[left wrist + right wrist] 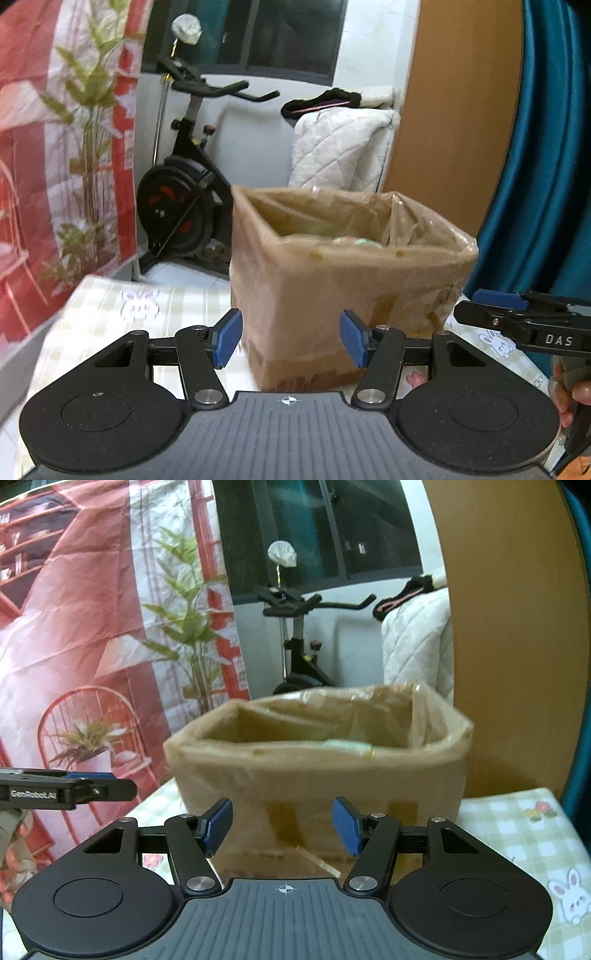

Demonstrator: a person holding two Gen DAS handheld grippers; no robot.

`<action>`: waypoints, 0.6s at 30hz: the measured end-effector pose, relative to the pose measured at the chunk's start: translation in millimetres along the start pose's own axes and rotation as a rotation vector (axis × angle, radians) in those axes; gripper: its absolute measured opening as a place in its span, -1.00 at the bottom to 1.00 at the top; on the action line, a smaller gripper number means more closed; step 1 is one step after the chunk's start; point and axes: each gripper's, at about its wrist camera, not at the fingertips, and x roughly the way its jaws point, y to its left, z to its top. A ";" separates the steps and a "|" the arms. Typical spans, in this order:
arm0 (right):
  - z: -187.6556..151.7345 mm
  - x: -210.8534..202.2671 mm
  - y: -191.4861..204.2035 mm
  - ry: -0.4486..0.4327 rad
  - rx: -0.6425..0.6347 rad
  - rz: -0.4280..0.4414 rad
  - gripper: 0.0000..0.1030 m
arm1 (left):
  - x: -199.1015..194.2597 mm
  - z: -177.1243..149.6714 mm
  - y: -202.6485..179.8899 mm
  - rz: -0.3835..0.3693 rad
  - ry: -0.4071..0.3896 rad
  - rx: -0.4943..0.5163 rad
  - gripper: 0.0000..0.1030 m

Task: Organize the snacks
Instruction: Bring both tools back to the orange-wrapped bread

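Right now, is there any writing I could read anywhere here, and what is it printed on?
"DAS": on the side of the right gripper, seen from the left wrist view.
"GenRobot.AI": on the side of the left gripper, seen from the right wrist view.
Letters at the tablecloth edge: cut off, unreadable.
Print low on the cardboard box: too blurred.

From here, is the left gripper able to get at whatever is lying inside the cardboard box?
Probably yes. The left gripper is open and empty, and the cardboard box stands right ahead with its top open. The near wall stands higher than the jaws, so it likely has to go over the rim first.
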 end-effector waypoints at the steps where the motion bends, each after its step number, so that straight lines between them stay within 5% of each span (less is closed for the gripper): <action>1: -4.5 0.1 0.3 0.009 0.005 0.000 0.10 | -0.8 -4.6 2.5 -0.002 0.007 -0.009 0.18; 18: -90.2 29.3 12.5 0.211 0.003 -0.021 0.10 | 16.3 -68.2 21.3 -0.019 0.112 -0.043 0.16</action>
